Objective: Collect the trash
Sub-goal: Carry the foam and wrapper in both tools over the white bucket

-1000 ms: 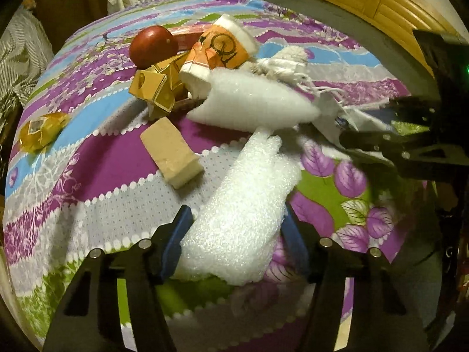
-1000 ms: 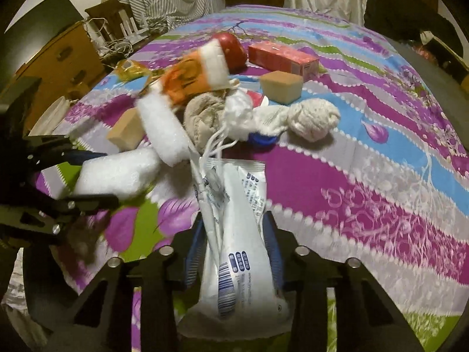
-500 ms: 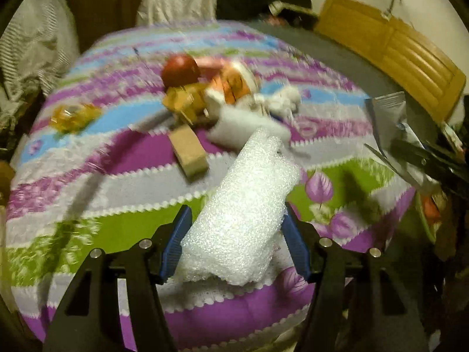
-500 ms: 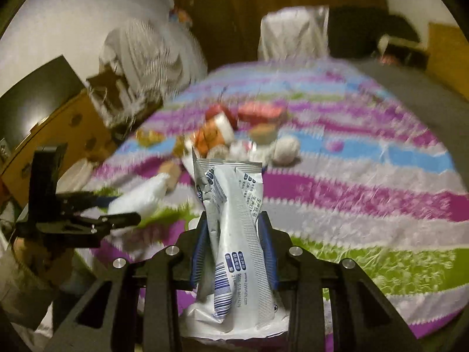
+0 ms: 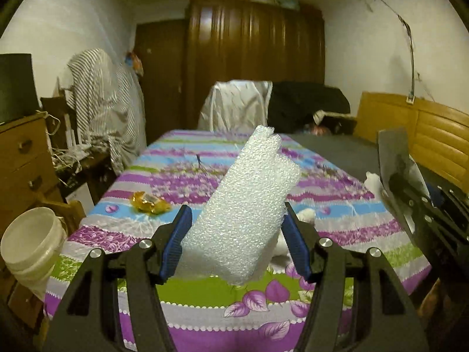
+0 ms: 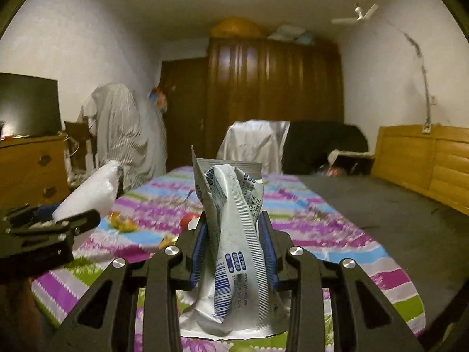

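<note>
My left gripper (image 5: 236, 226) is shut on a white foam sheet (image 5: 246, 205) and holds it up above the near end of the striped bed cover (image 5: 205, 299). My right gripper (image 6: 233, 228) is shut on a white and blue plastic wrapper (image 6: 237, 234), also lifted above the cover (image 6: 351, 258). The foam sheet (image 6: 88, 193) shows at the left of the right wrist view, and the wrapper (image 5: 392, 158) at the right edge of the left wrist view. A yellow wrapper (image 5: 149, 204) lies on the cover at the left. A red round thing (image 6: 187, 220) lies behind my right fingers.
A white plastic bucket (image 5: 29, 246) stands on the floor left of the bed. A wooden dresser (image 5: 20, 158) is at the left, a wooden headboard (image 5: 433, 135) at the right. A dark wardrobe (image 5: 252, 58) and draped chairs stand at the far end.
Both grippers have risen and tilted up from the trash pile, lifting the foam sheet and the wrapper off the cover. The views now look across the room instead of down.
</note>
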### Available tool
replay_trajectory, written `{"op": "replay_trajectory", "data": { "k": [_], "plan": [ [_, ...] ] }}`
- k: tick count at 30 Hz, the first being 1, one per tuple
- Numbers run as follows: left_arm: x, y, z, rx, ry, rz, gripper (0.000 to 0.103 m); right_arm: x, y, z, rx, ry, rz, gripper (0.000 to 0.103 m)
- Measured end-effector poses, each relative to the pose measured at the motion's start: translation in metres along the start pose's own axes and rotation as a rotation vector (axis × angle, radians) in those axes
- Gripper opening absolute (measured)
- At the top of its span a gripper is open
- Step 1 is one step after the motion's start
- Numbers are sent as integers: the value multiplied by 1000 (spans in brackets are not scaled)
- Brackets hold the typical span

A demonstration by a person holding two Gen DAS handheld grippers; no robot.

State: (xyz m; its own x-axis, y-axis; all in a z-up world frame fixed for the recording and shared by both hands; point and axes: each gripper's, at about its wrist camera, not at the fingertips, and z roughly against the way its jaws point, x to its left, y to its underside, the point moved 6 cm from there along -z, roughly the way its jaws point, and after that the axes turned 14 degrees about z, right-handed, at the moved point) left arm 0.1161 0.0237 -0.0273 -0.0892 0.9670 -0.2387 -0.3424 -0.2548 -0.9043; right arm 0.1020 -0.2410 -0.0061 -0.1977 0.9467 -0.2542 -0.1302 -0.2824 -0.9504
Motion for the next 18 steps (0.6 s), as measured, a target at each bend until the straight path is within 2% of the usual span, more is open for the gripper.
{"op": "replay_trajectory", "data": {
  "k": [5,18],
  "plan": [
    [-9,-4,18,-84,-20,-10,59,-1,-7,10,-11,21,2,36],
    [-7,-8,34,-100,-28,-20,59,-1,-10,29,-23,-7,3,36]
  ]
}}
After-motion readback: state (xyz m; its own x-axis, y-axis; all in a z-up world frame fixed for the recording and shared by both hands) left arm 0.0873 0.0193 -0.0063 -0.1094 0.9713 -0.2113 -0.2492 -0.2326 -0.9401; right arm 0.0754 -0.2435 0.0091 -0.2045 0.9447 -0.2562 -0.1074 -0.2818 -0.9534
